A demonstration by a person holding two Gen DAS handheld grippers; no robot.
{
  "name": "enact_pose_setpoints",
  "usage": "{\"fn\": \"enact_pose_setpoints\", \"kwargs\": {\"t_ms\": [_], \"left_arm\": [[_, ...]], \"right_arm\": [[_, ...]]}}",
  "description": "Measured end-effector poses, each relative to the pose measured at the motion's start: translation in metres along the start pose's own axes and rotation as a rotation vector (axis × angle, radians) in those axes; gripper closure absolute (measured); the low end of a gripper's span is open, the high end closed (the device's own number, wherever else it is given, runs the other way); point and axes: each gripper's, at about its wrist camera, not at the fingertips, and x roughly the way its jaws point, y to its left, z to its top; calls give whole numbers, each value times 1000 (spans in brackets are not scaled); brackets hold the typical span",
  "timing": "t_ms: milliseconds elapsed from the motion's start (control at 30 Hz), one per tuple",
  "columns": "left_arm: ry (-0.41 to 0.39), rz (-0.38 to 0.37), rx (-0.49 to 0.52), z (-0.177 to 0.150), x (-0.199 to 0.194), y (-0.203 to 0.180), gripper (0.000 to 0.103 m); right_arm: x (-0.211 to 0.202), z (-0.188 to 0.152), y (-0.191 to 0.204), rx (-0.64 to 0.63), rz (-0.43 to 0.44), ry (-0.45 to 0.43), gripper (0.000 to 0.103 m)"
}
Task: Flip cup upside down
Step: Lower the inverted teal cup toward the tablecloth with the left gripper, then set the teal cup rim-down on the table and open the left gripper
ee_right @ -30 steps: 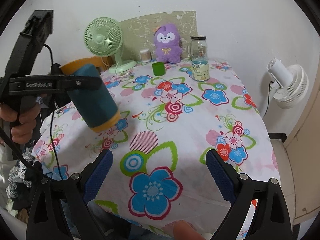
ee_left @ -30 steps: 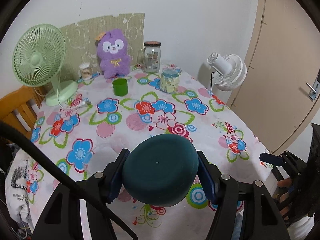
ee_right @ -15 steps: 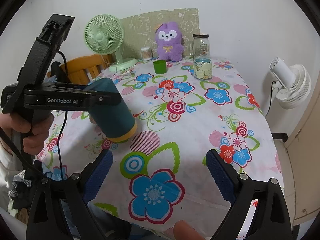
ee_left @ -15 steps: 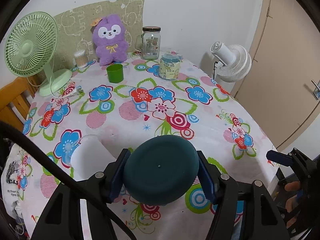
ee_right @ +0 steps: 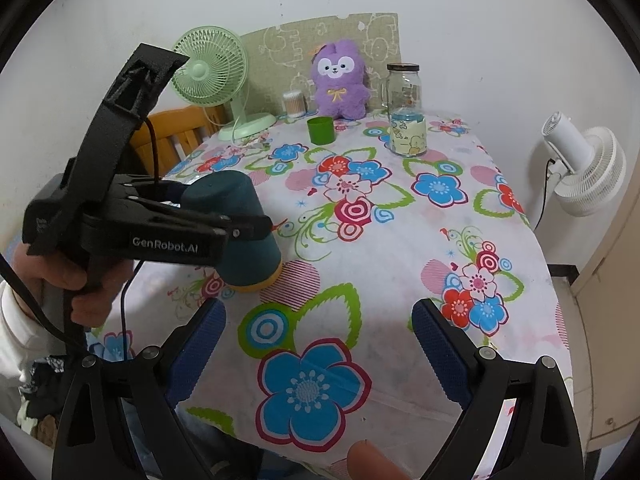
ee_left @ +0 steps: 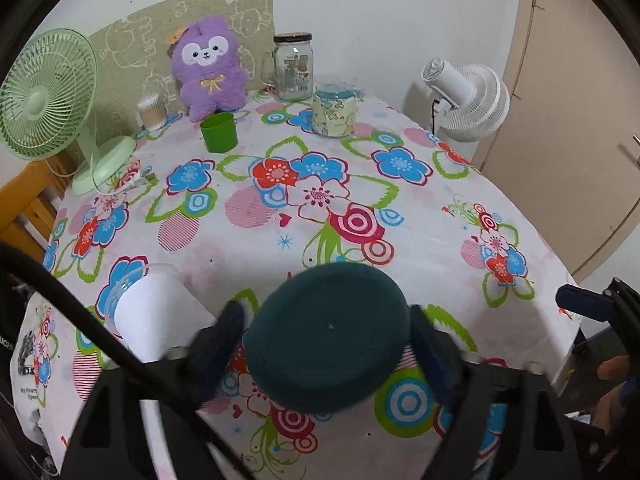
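Note:
A dark teal cup (ee_left: 328,336) with a yellow rim stands mouth down on the flowered tablecloth (ee_left: 400,208) near the front left; its rim meets the cloth in the right wrist view (ee_right: 256,284). My left gripper (ee_left: 326,316) straddles it, with blurred fingers (ee_left: 434,356) slightly apart from the cup's sides. From the right wrist, one black finger (ee_right: 240,229) crosses the cup's side, and a hand (ee_right: 80,284) holds the handle. My right gripper (ee_right: 318,340) hangs open over the near table edge with nothing in it.
A white cup-like thing (ee_left: 148,316) lies left of the teal cup. At the back stand a green cup (ee_left: 218,132), purple plush (ee_left: 208,68), glass jar (ee_left: 294,66), patterned jar (ee_left: 334,114) and green fan (ee_left: 44,96). A white fan (ee_left: 468,100) stands off the table, right.
The left gripper carried the upturned cup down onto the cloth. Its fingers have spread a little from the cup's sides. The right gripper has stayed put.

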Motion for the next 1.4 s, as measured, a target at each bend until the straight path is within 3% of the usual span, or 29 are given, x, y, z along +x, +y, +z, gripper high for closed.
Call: {"fn": "enact_pose_setpoints", "kwargs": {"t_ms": [600, 1400], "left_arm": [[-8, -38, -60, 0, -11, 8, 5], [-125, -36, -121, -7, -64, 27, 1]], "right_arm": [[0, 2, 3, 0, -6, 4, 7], [-11, 22, 28, -21, -112, -11, 7]]}}
